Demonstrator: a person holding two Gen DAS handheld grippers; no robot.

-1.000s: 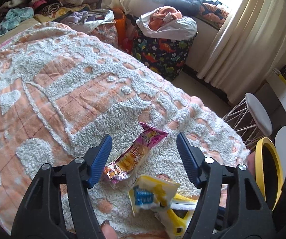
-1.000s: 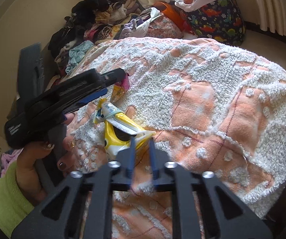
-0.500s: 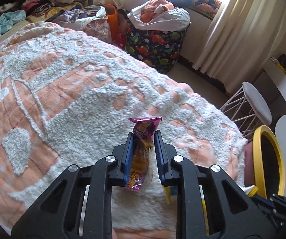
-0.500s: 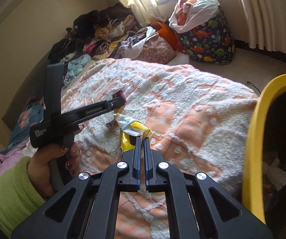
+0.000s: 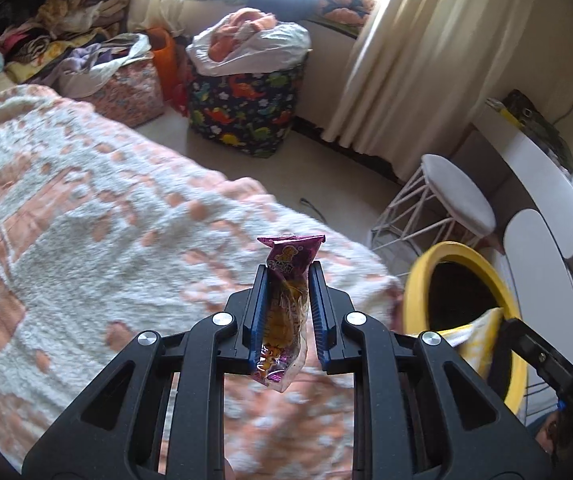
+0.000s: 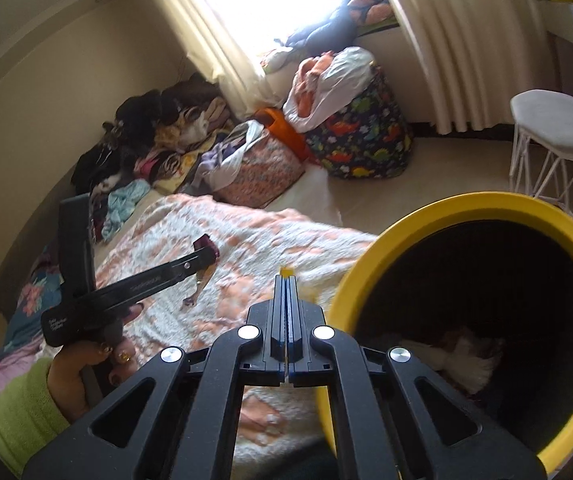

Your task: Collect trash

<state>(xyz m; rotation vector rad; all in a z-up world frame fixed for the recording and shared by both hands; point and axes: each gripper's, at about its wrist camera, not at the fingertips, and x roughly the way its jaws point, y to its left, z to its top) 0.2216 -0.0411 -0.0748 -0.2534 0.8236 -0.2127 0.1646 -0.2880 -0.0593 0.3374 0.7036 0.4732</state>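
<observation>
The left gripper (image 5: pixel 286 276) is pinching a purple snack wrapper (image 5: pixel 288 308) between its nearly closed jaws, above the blanket (image 5: pixel 86 240). The right gripper (image 6: pixel 286 284) is clamping a yellow wrapper (image 6: pixel 286 271), its jaws fully closed, with the yellow bin (image 6: pixel 366 280) just to its right.

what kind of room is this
Most likely a bedroom at home: a bed under a fluffy peach and white blanket, piles of clothes along the wall, and a curtained window with a dinosaur-print laundry bag below it.

Lay open above the blanket (image 5: pixel 86 248) toward the yellow bin (image 6: pixel 370 264); stood wide at the mouth; crowded beyond by stool (image 5: pixel 454 196) and dinosaur-print bag (image 5: pixel 246 116).
</observation>
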